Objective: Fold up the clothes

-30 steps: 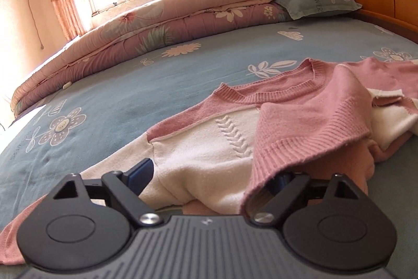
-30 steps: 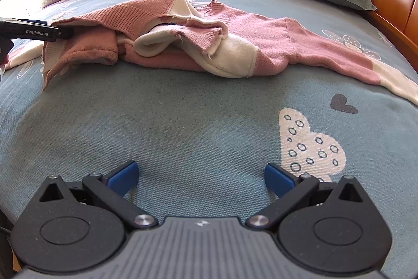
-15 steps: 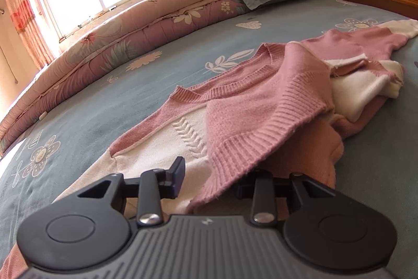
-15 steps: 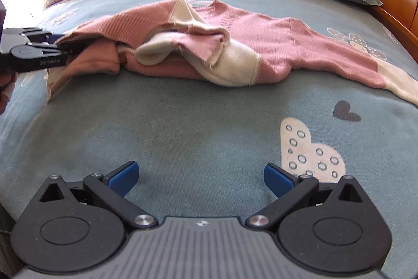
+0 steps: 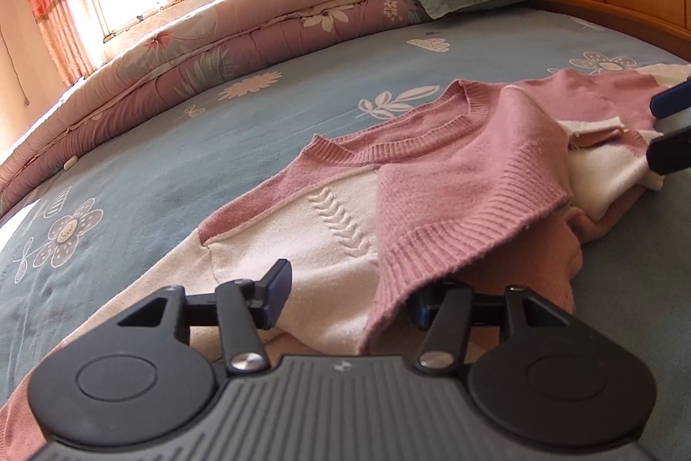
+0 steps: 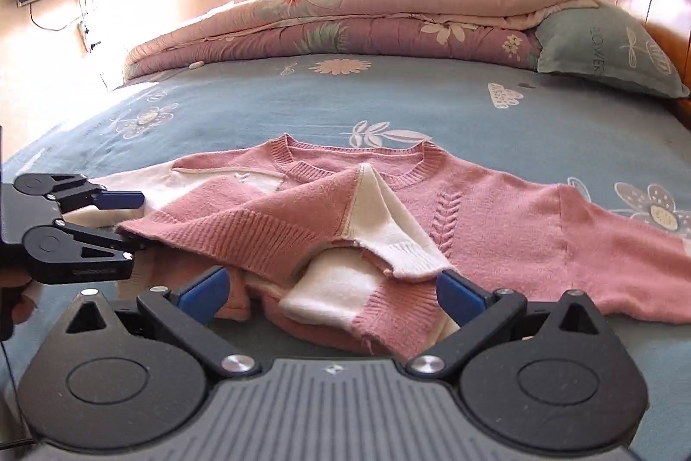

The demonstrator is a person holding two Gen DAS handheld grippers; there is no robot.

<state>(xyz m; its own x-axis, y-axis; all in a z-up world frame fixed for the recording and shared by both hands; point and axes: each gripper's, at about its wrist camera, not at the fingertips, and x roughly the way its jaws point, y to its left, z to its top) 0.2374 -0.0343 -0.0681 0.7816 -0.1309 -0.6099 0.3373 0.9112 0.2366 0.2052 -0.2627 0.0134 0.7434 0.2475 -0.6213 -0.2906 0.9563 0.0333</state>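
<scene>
The sweater [image 6: 496, 219] lies spread across the blue bed [image 6: 302, 102], collar toward the rolled quilt [image 6: 367, 16], its long axis running sideways from sleeve to sleeve. My left claw [image 5: 345, 297] sits at one end of it: the jaws are opening, the ribbed pink hem draped between them and over the right finger, and I see no pad pressing on it. My right claw [image 6: 332, 288] hangs wide open just before the bunched middle of the sweater, where a cream cuff and a pink-and-cream fold are heaped up; it grips nothing. So the heap is nearer my right claw, straight ahead and a little below. The knit looks soft and thick, ribbed at hem and collar, with a raised leaf pattern; I judge it will sag and stretch when lifted.
</scene>
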